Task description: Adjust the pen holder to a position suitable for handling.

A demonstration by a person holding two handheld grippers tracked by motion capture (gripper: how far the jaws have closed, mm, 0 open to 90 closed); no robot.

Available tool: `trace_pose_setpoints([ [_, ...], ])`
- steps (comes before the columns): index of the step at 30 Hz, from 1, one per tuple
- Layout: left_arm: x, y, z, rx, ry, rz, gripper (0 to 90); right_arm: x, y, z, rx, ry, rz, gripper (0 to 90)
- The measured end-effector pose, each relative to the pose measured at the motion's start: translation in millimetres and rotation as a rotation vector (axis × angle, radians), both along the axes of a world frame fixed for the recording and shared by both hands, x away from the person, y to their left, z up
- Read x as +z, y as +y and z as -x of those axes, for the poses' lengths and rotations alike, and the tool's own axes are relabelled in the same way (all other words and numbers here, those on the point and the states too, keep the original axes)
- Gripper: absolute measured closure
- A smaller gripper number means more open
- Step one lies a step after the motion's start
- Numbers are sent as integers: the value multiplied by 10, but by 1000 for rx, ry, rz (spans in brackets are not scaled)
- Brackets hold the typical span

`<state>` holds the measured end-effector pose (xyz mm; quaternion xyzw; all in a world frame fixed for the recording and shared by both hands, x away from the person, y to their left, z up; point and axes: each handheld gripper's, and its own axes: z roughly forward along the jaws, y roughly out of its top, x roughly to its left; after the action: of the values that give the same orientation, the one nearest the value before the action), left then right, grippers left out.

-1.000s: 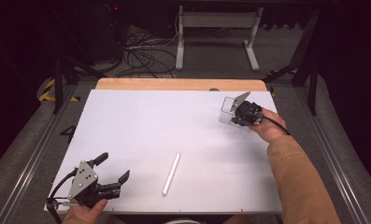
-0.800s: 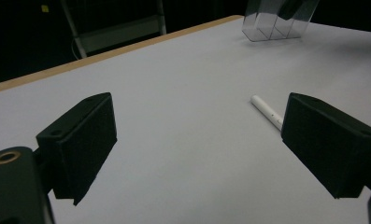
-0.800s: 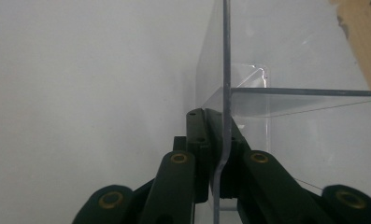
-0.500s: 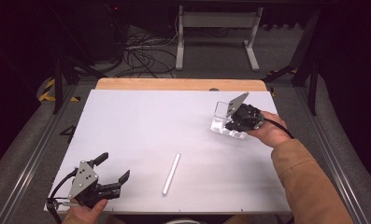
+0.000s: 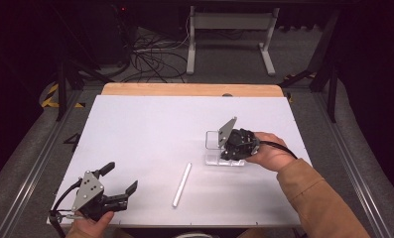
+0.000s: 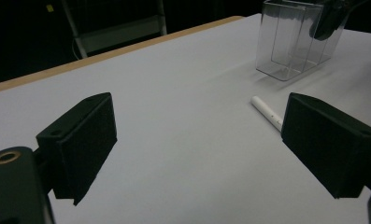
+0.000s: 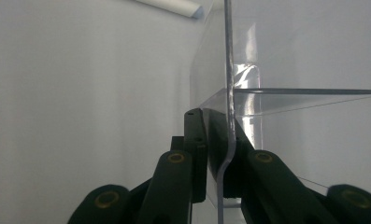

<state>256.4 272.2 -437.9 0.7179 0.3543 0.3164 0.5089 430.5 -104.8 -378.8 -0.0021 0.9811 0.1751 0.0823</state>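
Your right gripper (image 5: 223, 148) is clamped on one thin wall of the clear plastic organiser box (image 5: 219, 148), beyond the white pen (image 5: 181, 184). Rigid, light, slippery: grip low. Left gripper (image 5: 120, 186) stands apart, empty.

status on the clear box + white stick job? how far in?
Done: the right gripper is clamped on a wall of the clear plastic divided box, which sits mid-table near the white cylindrical stick. In hand: just that box. Left: the stick lies loose on the white table; the left gripper is open near the front edge. Likely next is putting the stick into the box.
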Motion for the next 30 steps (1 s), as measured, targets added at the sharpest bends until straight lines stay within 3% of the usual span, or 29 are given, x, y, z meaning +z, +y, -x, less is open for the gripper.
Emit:
trace_pose_setpoints([
  [16,0,-3,-3,0,-2,-6,112,-127,104,109,62,0,5,838],
  [23,0,-8,-2,0,-2,-6,112,-147,106,108,8,5,-11,823],
  [30,-1,-12,-5,-2,0,-9,112,-179,112,151,28,3,-2,846],
])
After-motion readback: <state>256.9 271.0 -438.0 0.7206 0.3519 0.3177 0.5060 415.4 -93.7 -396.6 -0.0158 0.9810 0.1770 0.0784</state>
